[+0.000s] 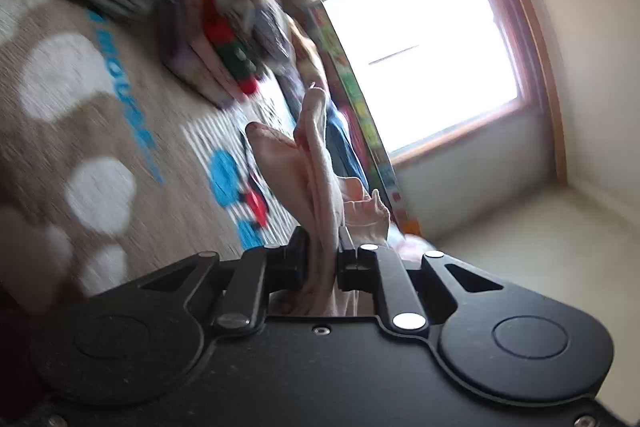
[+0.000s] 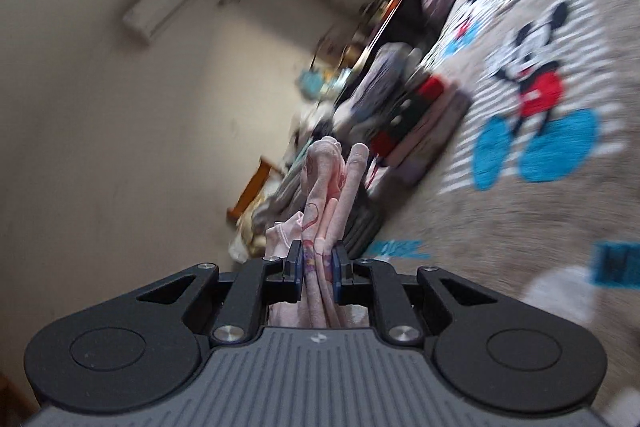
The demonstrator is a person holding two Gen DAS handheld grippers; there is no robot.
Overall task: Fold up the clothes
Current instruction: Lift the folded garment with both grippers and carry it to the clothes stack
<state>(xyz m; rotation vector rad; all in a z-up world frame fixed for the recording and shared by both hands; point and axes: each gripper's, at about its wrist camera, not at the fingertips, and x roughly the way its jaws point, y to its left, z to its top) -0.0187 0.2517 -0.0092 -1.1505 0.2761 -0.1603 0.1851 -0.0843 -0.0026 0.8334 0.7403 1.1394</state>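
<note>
Garment (image 1: 316,163), pale pink, is pinched in both our grippers at once. In the left wrist view our left gripper (image 1: 322,259) is clenched on a bunched fold of it; fabric passes btwn the jaws, runs back under the gripper body and sticks out fwd past the tips in soft loops. A thinner, lighter edge of the same cloth shows just right of the jaws.

Right wrist view: our right gripper (image 2: 316,265) is likewise clamped on the garment (image 2: 324,187), several rolled layers squeezed btwn the blue-edged pads, w/ a pink printed motif visible on one fold. Cloth rises fwd from the tips and a frilly bit hangs just left of them.

Both views are tilted and motion-blurred. Garment is held up off the blanket (image 2: 520,187), which is beige w/ white spots, blue lettering and a cartoon mouse print (image 2: 532,75). Blanket (image 1: 80,131) fills the left side of the left view.

Beyond the garment, well apart from it, a stack of folded clothes (image 2: 416,123) sits on the blanket, red and dark green on top. Same stack (image 1: 224,55) shows in the left view. Bright window (image 1: 420,55) behind; AC unit (image 2: 168,5) on the wall. Can't tell garment type.
</note>
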